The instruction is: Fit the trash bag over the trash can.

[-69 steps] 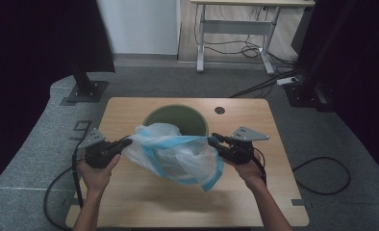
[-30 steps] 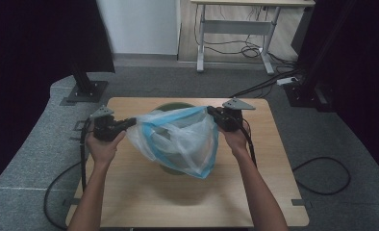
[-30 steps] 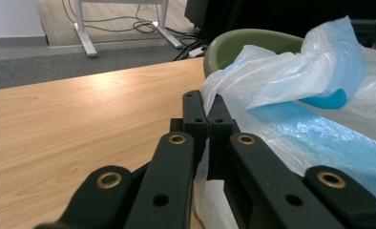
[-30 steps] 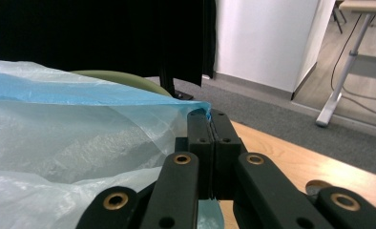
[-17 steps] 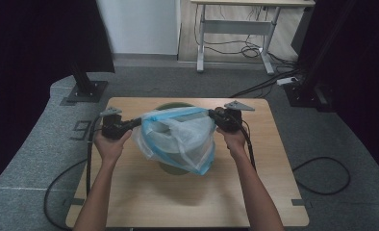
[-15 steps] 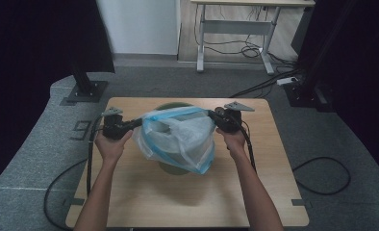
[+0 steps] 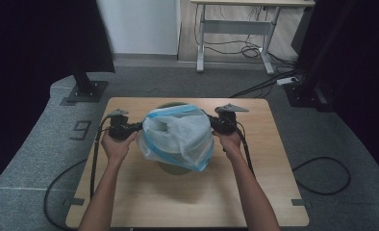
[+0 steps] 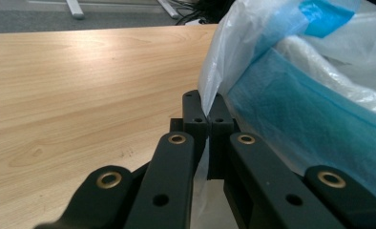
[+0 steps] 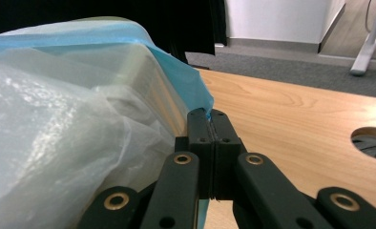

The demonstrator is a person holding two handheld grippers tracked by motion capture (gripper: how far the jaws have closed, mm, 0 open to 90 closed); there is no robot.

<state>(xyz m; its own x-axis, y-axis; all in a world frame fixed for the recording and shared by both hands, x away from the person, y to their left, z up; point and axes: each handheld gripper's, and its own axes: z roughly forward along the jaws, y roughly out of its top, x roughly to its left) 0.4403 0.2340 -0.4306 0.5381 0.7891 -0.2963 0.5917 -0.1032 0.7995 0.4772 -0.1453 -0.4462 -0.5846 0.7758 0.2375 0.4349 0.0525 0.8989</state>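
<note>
The tabletop [image 7: 144,202] carries a dark green bin [image 7: 174,167], which stands between the two sets of jaws and just below them; a little of its base and far rim shows from under the plastic. Draped over it is the bag [image 7: 178,134], a thin white liner with a blue band along its mouth, stretched wide from one set of jaws to the other. Spreading the mouth this way looks meant to let it pass down around the bin's rim, so the liner appears partly fitted and not yet seated.

The left gripper [image 7: 130,129] has its jaws closed tight on the bag's edge: in the left gripper view the film [image 8: 210,102] runs straight into the seam between the pads, and the bulk of the bag hangs off to one side of them. The right gripper [image 7: 215,124] is pinched shut on the opposite edge, the blue hem [image 9: 203,106] caught at its very tips. Holding only the hem keeps the opening taut and the jaws outside the bin.
</note>
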